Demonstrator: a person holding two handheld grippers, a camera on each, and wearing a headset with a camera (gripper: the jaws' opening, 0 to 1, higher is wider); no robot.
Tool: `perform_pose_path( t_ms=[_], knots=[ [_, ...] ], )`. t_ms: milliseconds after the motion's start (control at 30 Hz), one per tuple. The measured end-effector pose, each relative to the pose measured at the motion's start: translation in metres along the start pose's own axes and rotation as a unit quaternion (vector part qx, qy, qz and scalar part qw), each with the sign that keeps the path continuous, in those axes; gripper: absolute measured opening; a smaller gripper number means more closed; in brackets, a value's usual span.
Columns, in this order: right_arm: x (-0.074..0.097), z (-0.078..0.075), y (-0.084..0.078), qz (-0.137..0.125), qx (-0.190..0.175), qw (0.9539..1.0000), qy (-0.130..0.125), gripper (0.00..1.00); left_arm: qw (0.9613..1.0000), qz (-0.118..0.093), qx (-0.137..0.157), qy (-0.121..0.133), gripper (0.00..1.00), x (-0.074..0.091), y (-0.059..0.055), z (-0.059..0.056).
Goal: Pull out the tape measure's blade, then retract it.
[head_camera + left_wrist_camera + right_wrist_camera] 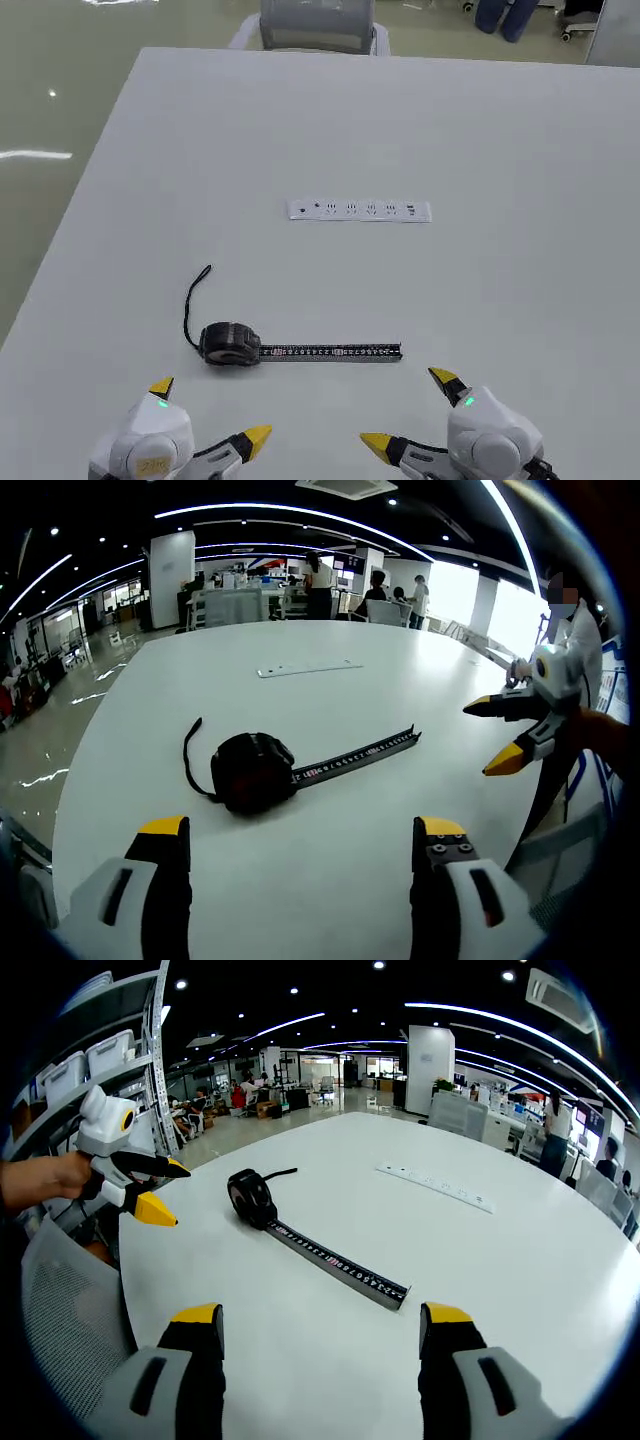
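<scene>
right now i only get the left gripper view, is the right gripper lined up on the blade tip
Observer: In the right gripper view the blade tip lies ahead, between the open jaws of the right gripper, untouched.
Operator: whats the white bar further out
Observer: The head view shows a row of sockets on it: it is a power strip.
Operator: where does my left gripper sit
Observer: In the head view it is open on the near side of the case, apart from it.
</scene>
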State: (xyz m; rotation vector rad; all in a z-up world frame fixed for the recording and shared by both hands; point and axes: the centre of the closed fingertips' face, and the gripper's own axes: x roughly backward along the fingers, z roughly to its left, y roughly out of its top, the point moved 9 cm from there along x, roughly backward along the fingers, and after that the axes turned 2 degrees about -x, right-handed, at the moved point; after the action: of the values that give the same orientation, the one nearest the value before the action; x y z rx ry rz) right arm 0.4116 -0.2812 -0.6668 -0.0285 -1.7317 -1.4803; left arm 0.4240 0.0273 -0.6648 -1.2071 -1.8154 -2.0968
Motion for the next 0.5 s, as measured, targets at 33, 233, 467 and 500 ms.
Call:
perform_pose_path(
  t_ms=[33,233,467,500],
  knots=[
    [-0.001,-0.001,0.0,0.0,0.004,1.0,0.002,0.82,1.0,0.001,0.001,0.002,0.9,-0.001,0.0,0.0],
    [-0.007,-0.013,-0.002,-0.002,0.013,0.9996,0.024,0.74,0.9999,0.004,0.008,0.008,0.89,-0.008,0.0,0.001],
    [-0.016,-0.026,-0.004,0.007,0.043,0.9977,0.052,0.67,0.9995,0.003,0.018,0.027,0.88,-0.017,0.003,0.0],
    [-0.017,-0.028,-0.005,0.009,0.048,0.9973,0.056,0.66,0.9995,0.005,0.018,0.027,0.88,-0.018,0.004,0.0]
  ],
)
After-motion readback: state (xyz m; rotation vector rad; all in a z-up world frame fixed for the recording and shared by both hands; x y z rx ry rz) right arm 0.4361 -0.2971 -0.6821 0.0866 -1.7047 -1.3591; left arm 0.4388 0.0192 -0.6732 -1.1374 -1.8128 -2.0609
